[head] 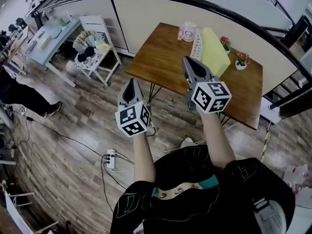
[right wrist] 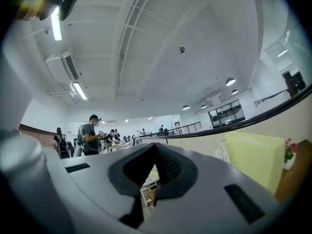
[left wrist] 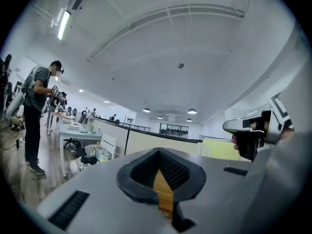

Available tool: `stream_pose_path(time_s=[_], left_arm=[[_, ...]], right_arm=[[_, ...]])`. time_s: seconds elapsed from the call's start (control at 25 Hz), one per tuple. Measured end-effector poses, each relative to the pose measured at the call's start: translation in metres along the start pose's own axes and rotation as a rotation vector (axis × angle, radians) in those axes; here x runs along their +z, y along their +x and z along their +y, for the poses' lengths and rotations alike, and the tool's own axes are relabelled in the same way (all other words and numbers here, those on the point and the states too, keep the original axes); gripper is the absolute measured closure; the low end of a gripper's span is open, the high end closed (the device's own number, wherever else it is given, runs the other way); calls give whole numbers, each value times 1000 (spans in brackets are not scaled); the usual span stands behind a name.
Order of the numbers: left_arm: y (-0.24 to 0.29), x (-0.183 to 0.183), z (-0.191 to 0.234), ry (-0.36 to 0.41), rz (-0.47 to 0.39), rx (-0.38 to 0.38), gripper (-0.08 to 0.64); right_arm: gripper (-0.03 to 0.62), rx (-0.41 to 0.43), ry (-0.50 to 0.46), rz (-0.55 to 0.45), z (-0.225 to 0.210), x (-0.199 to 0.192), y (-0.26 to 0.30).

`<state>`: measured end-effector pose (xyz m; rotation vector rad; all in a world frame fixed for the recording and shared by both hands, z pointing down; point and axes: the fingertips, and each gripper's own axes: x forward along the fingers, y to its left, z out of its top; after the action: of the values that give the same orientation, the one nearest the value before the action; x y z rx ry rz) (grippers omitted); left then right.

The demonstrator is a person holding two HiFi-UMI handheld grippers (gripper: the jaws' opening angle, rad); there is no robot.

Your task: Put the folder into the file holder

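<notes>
Black shirt (head: 195, 189) at bottom centre, forearms (head: 144, 155) reaching up-frame. Left gripper (head: 130, 85) by table (head: 156, 57) lower-left edge, closed jaws, nothing between. Right gripper (head: 189, 63) over table, closed empty jaws too. White file holder (head: 197, 45) upper right, yellow folder (head: 214, 52) upright on its right side; seated or just leaning, can't tell. Risk: if only leaning, could slide or topple; could also get clipped by nearby Right gripper.

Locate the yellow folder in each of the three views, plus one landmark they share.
Head view: the yellow folder is upper right of centre, upright on the wooden table.
Left gripper view: it is the pale slab right of centre, beyond the jaws.
Right gripper view: it is the large block at the right.
Shared landmark: the curved beige partition behind the table.
</notes>
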<state>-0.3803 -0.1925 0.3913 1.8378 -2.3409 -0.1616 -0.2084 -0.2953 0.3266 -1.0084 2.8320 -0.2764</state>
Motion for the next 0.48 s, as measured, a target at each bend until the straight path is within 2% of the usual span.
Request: stream_pose_path(time_s=[0.12,0.24,0.48], left_arm=[[-13,6,14,4,-20,28,565],[-27,9,30,16,-28,63,565],[-53,13,57,32,-45,129,566]], right_arm=[[589,55,30,65,19,-22,13],[589,82,1,125,41,-47,19],[589,158,-44,140,85,-60,24]])
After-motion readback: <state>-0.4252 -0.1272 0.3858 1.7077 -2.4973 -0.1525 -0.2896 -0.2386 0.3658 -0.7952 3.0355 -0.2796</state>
